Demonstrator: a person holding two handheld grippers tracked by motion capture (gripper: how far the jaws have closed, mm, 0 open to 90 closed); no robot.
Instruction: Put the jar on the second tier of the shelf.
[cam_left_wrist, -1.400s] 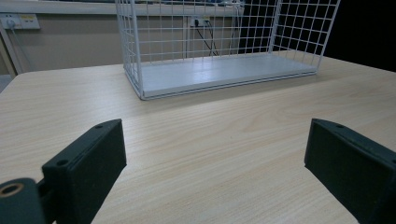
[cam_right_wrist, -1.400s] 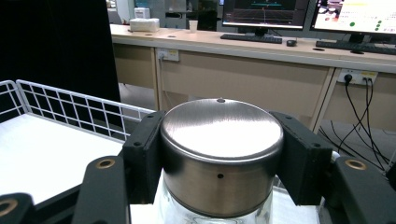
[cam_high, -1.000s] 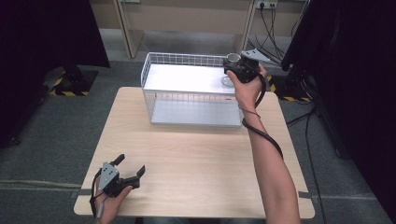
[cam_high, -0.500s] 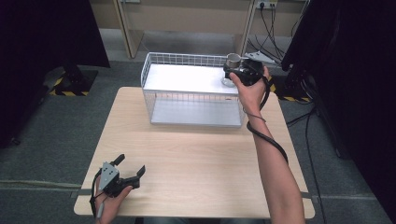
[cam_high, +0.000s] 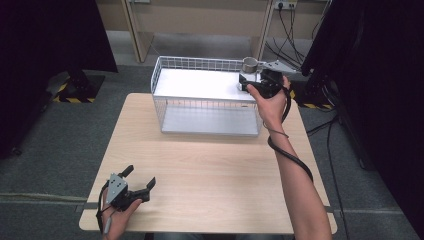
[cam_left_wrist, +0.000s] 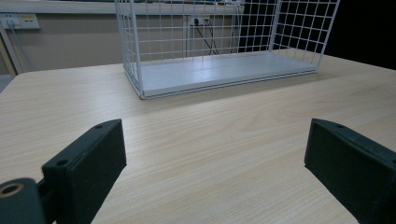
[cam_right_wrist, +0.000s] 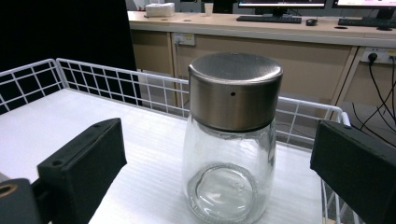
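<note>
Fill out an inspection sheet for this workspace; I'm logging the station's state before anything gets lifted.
Surface: light wooden table, bare in front of the rack.
Job's things: glass jar with metal lid, empty, upright on the top shelf of the white wire rack, at its right end.
Clutter: nothing seen.
Grippers: left gripper open, low over the table's near left corner; right gripper open, jaws either side of the jar, not touching.
Cables: black cable trails along the right forearm.
Surroundings: grey carpet, dark curtains, wall sockets.
</note>
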